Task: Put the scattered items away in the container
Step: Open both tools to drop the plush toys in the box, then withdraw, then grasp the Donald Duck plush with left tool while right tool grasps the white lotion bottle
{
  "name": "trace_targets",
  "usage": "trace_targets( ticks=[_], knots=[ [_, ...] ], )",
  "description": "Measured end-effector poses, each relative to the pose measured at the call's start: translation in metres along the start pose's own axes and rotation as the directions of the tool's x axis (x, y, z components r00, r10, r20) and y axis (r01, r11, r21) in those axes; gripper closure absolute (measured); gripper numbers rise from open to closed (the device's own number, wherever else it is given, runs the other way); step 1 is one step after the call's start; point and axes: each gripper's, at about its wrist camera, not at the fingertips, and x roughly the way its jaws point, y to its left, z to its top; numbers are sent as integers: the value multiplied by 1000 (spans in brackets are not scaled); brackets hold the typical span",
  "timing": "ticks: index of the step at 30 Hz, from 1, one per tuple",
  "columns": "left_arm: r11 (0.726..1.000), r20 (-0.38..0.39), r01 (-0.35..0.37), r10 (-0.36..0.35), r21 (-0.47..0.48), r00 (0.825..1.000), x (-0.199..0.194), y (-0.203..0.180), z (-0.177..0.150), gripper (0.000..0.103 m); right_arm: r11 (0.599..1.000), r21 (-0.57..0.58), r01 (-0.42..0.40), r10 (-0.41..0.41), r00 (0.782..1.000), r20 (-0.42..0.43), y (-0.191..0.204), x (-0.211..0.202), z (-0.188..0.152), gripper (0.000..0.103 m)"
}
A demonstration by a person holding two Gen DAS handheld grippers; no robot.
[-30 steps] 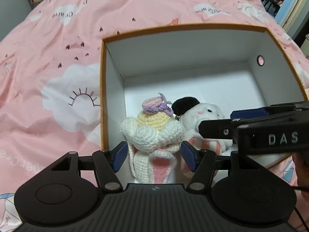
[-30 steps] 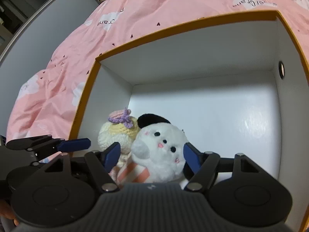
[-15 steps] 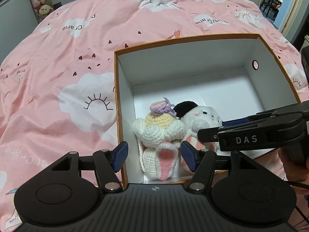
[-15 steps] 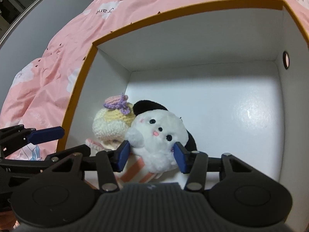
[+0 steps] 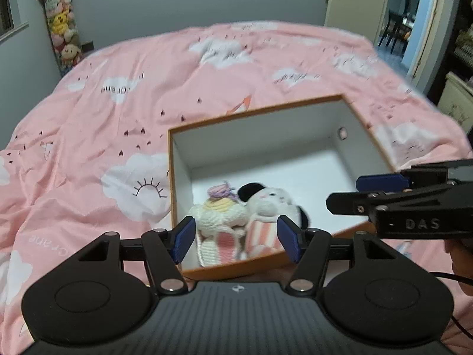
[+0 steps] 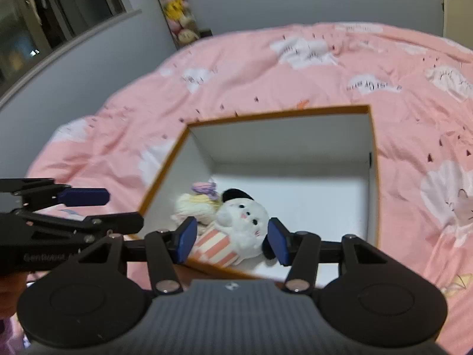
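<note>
Pink bed [image 5: 124,124], box [image 5: 174,207] on it. Both toys, crochet [image 5: 218,213] and plush [image 6: 242,222], sit inside, below my fingers. Left gripper [image 5: 236,238] released; right gripper [image 6: 230,241] opening, empty. Placing looks done; next I'd scan for leftovers.

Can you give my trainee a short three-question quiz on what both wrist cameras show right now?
1. True or false: the crocheted cream bunny with a purple topknot lies inside the orange-rimmed white cardboard box.
2. Which toy lies beside it? A) a white plush with a black ear and a pink-striped outfit B) a grey robot C) a blue ball
3. Fill in: the left gripper is ____ and holds nothing.

Key: 1 true; 2 A, the white plush; 3 open. The right gripper also holds nothing; its jaws are opening.
</note>
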Motion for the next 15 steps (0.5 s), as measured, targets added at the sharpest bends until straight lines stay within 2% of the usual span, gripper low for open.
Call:
trace_targets(
  ticks=[3,7,12,15],
  knots=[
    [999,20,37,-37,-16,999,-21,-5,-10,31,1000,-13,-18,19,999,32,2,-31,-17,46],
    [998,11,61,-61,-21,998,-38,-12,-32,31,1000,-5,-17,17,999,39,3,-51,-46,46],
    [999,-44,46,-46,-5,998,-34,-22,-65,31,1000,26,-4,4,1000,-18,-3,-54,-86,46],
    [997,-93,61,-65,-48,994,-24,-23,-83,31,998,68,-3,7,998,-61,-8,-52,-107,46]
  ],
)
